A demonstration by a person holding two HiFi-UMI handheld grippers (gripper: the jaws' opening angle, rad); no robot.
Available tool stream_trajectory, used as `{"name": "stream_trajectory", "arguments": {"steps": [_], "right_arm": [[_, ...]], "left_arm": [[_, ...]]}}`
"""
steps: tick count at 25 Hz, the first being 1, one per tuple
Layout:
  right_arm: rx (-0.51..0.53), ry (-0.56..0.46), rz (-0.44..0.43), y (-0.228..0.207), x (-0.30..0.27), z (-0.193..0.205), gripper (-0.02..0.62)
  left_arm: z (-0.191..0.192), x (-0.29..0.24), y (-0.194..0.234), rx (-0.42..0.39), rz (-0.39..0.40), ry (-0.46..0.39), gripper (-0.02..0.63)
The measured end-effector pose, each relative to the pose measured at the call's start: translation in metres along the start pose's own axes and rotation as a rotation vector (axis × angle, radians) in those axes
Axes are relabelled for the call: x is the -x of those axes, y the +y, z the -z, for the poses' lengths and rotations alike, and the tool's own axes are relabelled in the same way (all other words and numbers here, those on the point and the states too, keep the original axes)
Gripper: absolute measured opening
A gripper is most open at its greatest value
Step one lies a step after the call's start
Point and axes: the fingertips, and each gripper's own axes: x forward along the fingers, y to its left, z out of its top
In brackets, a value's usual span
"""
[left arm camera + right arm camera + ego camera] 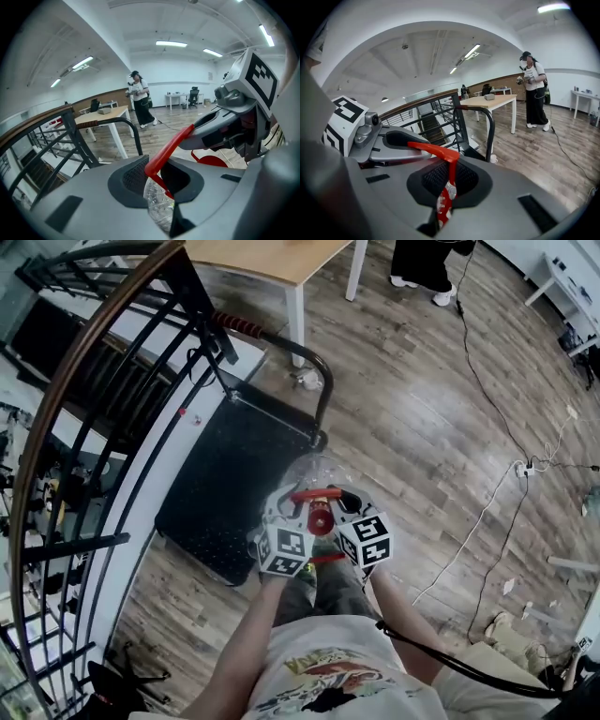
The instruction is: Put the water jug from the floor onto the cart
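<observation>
The clear water jug [314, 470] hangs off the floor just past the near right corner of the black cart [220, 488]. Its red handle [315, 494] arches over the red cap [321, 519]. My left gripper [296, 502] is shut on the handle's left end, my right gripper [339, 502] on its right end. In the left gripper view the red handle [165, 151] crosses my left gripper [157, 180], with clear jug plastic [159, 208] below it. In the right gripper view my right gripper [449, 180] pinches the red handle [451, 171] above the jug's red label [442, 208].
The cart's curved push handle [321, 381] rises at its far end. A dark metal railing [103, 399] with a wooden rail runs along the left. A wooden table [281, 261] and a standing person [424, 268] are farther off. Cables [492, 512] trail over the floor at right.
</observation>
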Motion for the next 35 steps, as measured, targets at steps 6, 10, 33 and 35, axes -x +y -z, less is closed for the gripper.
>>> {"name": "stream_trajectory", "arguments": {"steps": [6, 10, 33, 35], "right_arm": [[0.054, 0.029, -0.129, -0.007, -0.038, -0.024, 0.018], [0.086, 0.049, -0.21, -0.008, -0.064, -0.041, 0.018], [0.23, 0.137, -0.377, 0.032, -0.188, -0.049, 0.018], [0.23, 0.145, -0.372, 0.033, -0.196, -0.044, 0.018]], "left_arm": [[-0.003, -0.016, 0.035, 0.059, -0.104, 0.036, 0.078], [-0.006, -0.024, 0.062, 0.092, -0.175, 0.054, 0.078], [0.06, -0.045, 0.164, 0.256, -0.335, 0.069, 0.078], [0.068, -0.049, 0.167, 0.261, -0.326, 0.074, 0.078]]}}
